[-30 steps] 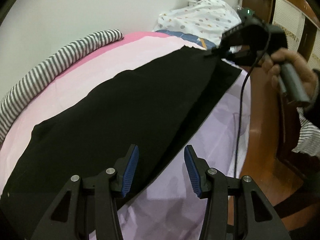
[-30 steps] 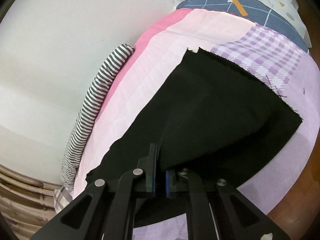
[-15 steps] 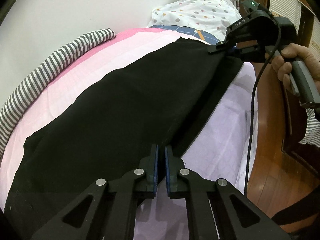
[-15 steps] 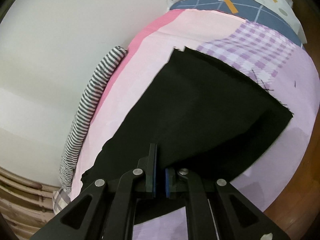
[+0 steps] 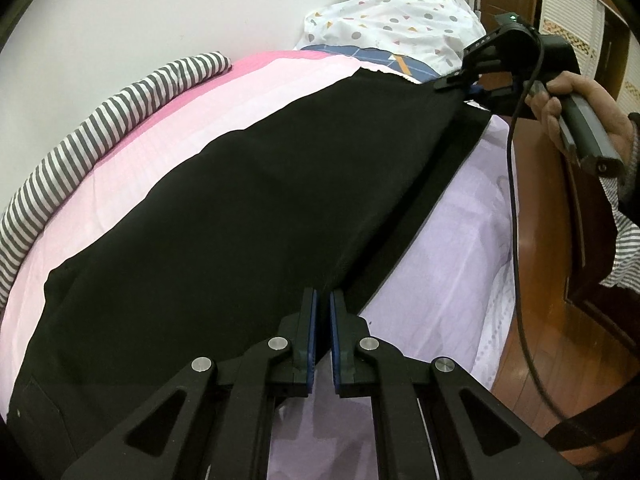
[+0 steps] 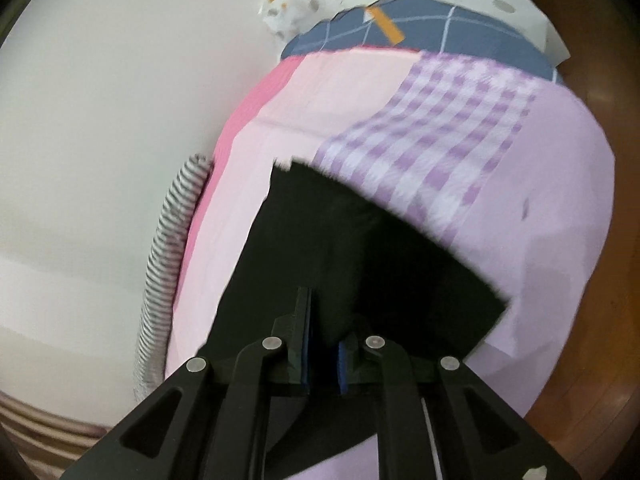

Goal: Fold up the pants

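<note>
The black pants lie stretched along the pink and lilac bed cover. My left gripper is shut on the near edge of the pants, at the lower middle of the left wrist view. My right gripper shows at the far end, shut on the pants' upper layer and holding it above the bed. In the right wrist view the right gripper pinches a bunched fold of the pants, and the cloth's lower layer lies flat on the bed.
A grey-and-white striped roll lies along the wall side of the bed. A dotted white bundle and a blue checked cloth lie at the bed's far end. The wooden bed frame and floor run along the right.
My left gripper has closed on the near edge of the pants. My right gripper has lifted its end of the cloth and drawn it across the bed; the right view is blurred by motion.
</note>
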`<action>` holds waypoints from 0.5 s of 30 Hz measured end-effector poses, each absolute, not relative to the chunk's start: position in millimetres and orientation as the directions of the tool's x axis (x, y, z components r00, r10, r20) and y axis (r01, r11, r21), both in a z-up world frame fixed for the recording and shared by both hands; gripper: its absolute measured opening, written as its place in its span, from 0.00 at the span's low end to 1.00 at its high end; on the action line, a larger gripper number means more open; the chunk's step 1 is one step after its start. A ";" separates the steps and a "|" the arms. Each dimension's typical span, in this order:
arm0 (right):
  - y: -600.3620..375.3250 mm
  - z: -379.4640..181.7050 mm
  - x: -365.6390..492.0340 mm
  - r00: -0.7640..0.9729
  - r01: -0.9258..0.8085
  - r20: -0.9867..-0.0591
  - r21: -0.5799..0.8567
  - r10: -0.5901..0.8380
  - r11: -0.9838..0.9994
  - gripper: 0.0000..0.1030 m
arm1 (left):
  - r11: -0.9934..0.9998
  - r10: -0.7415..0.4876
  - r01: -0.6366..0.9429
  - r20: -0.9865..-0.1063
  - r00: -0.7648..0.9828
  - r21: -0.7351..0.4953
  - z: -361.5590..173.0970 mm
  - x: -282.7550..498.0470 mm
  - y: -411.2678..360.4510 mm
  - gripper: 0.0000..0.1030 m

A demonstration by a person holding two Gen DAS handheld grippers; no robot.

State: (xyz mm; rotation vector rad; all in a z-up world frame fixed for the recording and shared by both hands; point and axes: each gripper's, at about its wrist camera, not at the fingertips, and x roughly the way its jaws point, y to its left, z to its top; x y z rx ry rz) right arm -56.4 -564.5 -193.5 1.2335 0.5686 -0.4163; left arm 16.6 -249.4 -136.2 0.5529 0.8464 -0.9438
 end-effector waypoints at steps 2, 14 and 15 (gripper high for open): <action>-573.6 -192.2 -62.5 0.791 0.590 -0.611 0.756 -0.017 0.283 0.12 | 0.491 -0.471 0.870 -0.824 0.316 0.053 -136.4 16.9 -249.7 0.06; -564.8 -165.9 -70.3 0.738 0.641 -0.666 0.641 -0.108 0.422 0.04 | 0.473 -0.486 0.879 -0.816 0.314 0.056 -133.0 14.6 -247.5 0.06; -562.0 -164.1 -71.9 0.729 0.649 -0.674 0.628 -0.118 0.429 0.04 | 0.468 -0.490 0.882 -0.816 0.308 0.052 -132.6 14.5 -246.5 0.06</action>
